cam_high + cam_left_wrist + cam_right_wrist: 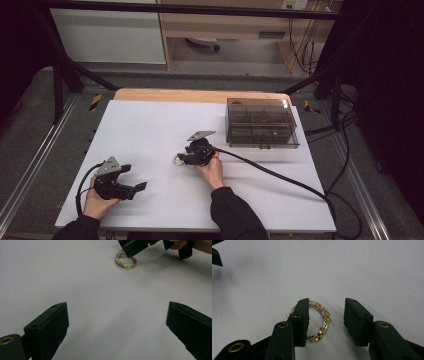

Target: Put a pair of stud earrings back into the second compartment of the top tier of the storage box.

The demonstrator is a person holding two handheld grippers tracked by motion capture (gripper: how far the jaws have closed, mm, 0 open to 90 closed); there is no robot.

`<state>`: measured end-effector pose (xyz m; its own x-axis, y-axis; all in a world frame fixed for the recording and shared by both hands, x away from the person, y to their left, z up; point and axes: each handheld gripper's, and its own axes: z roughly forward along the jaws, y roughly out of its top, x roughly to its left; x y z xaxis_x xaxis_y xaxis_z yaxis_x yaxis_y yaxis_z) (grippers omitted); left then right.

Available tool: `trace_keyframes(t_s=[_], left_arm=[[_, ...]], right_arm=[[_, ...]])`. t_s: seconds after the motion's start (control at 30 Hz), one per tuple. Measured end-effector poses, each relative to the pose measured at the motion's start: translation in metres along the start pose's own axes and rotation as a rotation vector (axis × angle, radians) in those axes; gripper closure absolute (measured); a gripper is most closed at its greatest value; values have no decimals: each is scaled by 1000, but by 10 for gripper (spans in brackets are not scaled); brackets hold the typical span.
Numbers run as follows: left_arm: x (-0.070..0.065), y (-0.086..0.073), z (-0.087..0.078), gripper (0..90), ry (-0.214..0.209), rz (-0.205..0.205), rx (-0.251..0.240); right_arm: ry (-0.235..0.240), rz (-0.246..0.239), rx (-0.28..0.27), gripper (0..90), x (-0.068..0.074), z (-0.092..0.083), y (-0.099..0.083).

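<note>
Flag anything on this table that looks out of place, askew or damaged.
Nothing looks damaged or spilled. The gold chain bracelet lies flat on the white table; the right tongs straddle one side of it, not yet pinching. The smoky clear plastic compartment box sits square, lid shut.

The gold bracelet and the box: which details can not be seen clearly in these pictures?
- Gold bracelet, right gripper view: its left part is hidden behind one of the fingers of the right gripper.
- Same bracelet, high view: too small to show its links.
- Bracelet, left gripper view: its upper edge is covered by the right gripper.
- Smoky plastic box, high view: what its compartments hold is too small and dark to tell.
</note>
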<state>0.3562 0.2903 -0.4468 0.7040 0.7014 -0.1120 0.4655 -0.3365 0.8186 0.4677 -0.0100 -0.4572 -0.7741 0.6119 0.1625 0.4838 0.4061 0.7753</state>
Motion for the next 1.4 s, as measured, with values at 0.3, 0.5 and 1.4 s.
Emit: trace_keyframes(t_s=[0.3, 0.5, 1.4], left_arm=[[0, 0, 0, 44, -3, 2, 2], [0, 0, 0, 44, -3, 1, 1], [-1, 0, 0, 46, -6, 3, 0]], right_arm=[[6, -32, 9, 739, -2, 5, 0], [12, -36, 12, 823, -3, 5, 0], [0, -11, 10, 866, 6, -28, 13]])
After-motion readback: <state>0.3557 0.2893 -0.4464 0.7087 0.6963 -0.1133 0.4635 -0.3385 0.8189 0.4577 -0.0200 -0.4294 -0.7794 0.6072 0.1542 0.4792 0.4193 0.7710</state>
